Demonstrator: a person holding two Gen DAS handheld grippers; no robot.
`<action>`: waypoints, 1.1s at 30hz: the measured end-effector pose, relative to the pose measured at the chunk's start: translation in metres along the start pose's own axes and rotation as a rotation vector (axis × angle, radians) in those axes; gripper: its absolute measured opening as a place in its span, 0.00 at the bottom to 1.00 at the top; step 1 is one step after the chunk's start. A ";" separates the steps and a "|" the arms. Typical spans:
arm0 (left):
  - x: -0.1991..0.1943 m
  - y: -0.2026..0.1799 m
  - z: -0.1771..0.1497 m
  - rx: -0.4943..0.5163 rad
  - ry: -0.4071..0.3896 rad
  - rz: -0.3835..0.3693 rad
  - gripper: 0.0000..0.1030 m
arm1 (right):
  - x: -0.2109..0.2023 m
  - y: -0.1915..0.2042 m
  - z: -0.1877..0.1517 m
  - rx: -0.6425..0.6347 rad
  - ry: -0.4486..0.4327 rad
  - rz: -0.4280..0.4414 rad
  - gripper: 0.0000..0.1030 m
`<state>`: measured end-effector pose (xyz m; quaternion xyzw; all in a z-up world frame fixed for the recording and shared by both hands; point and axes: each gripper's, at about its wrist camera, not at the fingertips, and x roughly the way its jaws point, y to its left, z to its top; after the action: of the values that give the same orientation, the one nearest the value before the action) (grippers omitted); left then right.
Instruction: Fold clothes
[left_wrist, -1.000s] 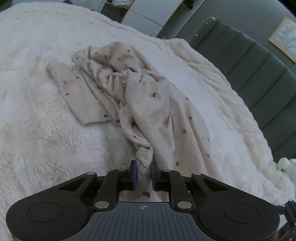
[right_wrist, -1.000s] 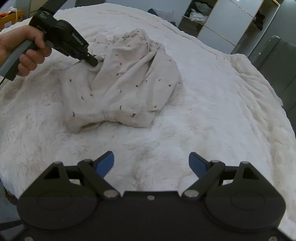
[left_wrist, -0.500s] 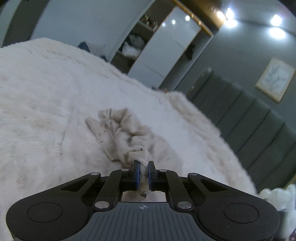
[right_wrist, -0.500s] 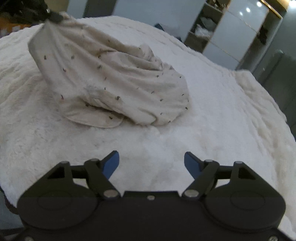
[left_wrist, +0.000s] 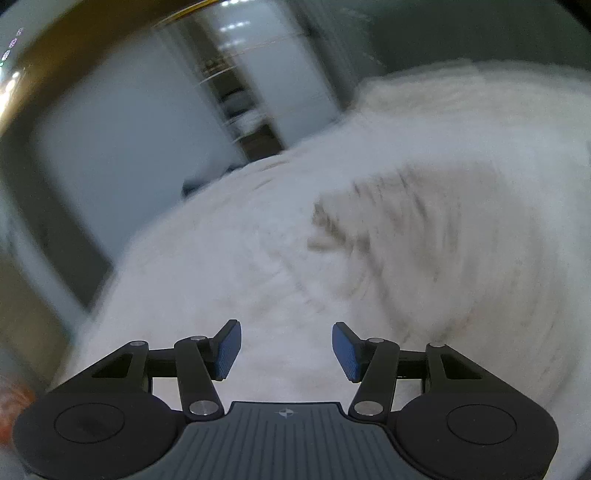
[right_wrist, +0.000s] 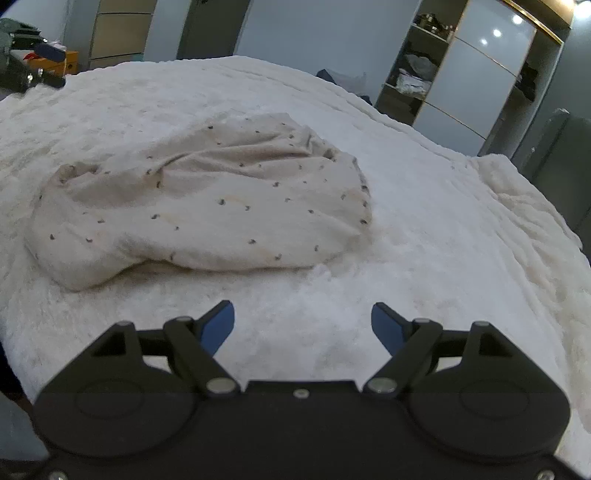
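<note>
A cream garment with small dark specks lies in a loose, wrinkled heap on the white fluffy bed cover. My right gripper hovers over bare cover just short of the garment's near edge. Its jaws are opening and nothing is between them. The left wrist view is blurred and tilted. In it my left gripper is over the cover with its jaws opening and empty. The garment shows as a smear ahead and to the right, apart from the fingers.
A wardrobe with open shelves and pale sliding doors stands beyond the bed. A dark padded headboard rises at the right, where the cover bunches up. Boxes and clutter sit past the bed's far left edge.
The left gripper lifted a pinched corner of the garment and drew it out, then let go; its jaws now stand apart and its view has rolled. The garment has settled flatter. The right gripper stayed put.
</note>
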<state>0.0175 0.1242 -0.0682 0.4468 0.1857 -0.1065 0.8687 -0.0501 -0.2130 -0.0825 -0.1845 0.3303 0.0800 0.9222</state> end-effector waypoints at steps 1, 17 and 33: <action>0.003 -0.013 -0.004 0.110 -0.019 -0.004 0.48 | 0.000 -0.003 -0.003 0.009 0.003 -0.004 0.79; 0.053 -0.119 -0.032 0.675 -0.264 -0.102 0.02 | 0.017 0.007 -0.007 -0.029 0.051 0.008 0.80; -0.057 0.079 0.121 -0.229 -0.459 -0.058 0.01 | 0.045 0.088 0.030 -0.585 -0.216 -0.109 0.78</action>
<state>0.0213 0.0729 0.0781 0.3044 0.0071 -0.2082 0.9295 -0.0220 -0.1192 -0.1151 -0.4500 0.1830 0.1413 0.8626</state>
